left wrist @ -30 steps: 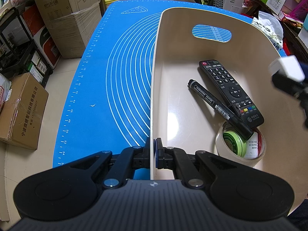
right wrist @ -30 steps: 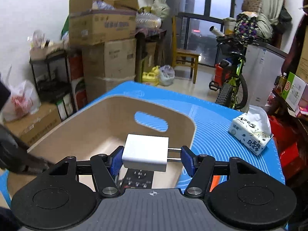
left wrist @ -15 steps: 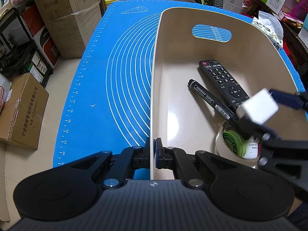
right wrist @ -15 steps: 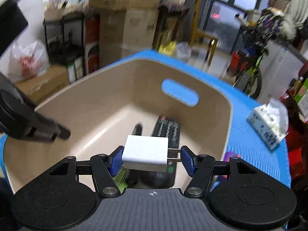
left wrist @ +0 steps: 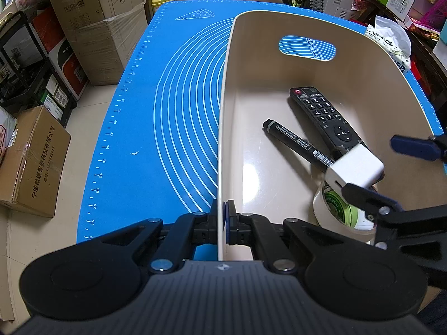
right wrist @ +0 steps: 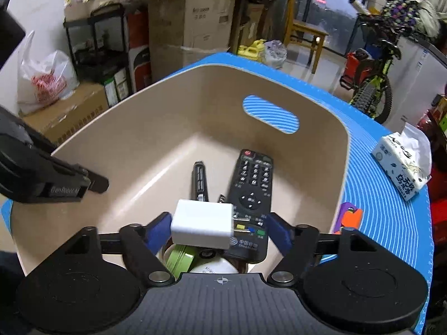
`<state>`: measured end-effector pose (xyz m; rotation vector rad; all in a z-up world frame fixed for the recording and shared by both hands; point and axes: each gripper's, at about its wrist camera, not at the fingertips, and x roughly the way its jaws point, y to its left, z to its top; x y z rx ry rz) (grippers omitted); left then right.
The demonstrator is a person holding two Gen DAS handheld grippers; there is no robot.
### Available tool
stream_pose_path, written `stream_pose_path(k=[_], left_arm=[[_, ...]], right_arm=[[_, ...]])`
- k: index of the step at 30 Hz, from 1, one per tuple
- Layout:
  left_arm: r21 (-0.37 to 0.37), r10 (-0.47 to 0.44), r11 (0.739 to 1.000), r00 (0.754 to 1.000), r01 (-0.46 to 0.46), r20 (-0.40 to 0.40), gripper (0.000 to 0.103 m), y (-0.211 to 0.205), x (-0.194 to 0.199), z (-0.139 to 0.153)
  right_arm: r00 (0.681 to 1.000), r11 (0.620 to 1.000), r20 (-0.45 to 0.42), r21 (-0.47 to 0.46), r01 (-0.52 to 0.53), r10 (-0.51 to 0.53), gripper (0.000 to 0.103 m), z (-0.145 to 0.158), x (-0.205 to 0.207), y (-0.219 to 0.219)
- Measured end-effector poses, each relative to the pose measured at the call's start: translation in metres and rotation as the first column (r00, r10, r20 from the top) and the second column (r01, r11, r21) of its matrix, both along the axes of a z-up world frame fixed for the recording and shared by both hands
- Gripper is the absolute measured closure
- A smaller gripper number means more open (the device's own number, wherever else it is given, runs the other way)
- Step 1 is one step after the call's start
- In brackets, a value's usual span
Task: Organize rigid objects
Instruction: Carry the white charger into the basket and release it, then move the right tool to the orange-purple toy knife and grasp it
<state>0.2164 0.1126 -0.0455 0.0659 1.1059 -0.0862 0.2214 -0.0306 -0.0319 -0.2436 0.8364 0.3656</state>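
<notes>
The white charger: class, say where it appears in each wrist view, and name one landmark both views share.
Left wrist: white charger at right, above the tape roll, inside the bin.
Right wrist: white charger low centre, between the open right gripper's fingers.
Shared landmark: the remote.

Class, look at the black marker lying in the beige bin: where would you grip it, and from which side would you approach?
Grip the black marker at its free capped half, from above, jaws across the barrel. It lies flat on the bin floor; its other end is crowded by the remote and white charger.
</notes>
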Motion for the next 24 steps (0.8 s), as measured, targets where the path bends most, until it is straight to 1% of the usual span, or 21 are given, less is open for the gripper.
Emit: stream_pose_path(k=[3,9,12,15,20,24], left_arm=[[0.001,-0.001,1.000,1.000,0.001,0.000,0.099,0.000,0.000,0.000],[0.000,0.000,1.000,1.000,0.000,0.000,0.099,0.000,0.000,0.000],[0.001,0.000,1.000,1.000,0.000,0.000,0.099,0.000,0.000,0.000],[0.002,0.000,1.000,1.000,0.000,0.000,0.099,0.000,0.000,0.000],[0.002,0.000,1.000,1.000,0.000,0.000,0.099,0.001,0.000,0.000],[0.002,0.000,1.000,1.000,0.000,-0.001,0.099,0.000,0.000,0.000]], right_arm=[[0.999,0.999,0.030,0.039,0.014,-0.015,0.021,0.006,-0.002,-0.009],[0.990,0.989,0.104,0.124,0.077,-0.090,0.020,0.030,-0.001,-0.040],[0.979,0.982,0.146,0.144,0.120,-0.141,0.016,0.043,0.001,-0.058],[0.966,0.973,0.175,0.163,0.162,-0.190,0.016,0.050,0.003,-0.076],[0.942,0.955,0.199,0.176,0.238,-0.271,0.015,0.050,0.006,-0.103],[0.920,0.939,0.213,0.174,0.295,-0.329,0.015,0.041,0.011,-0.123]])
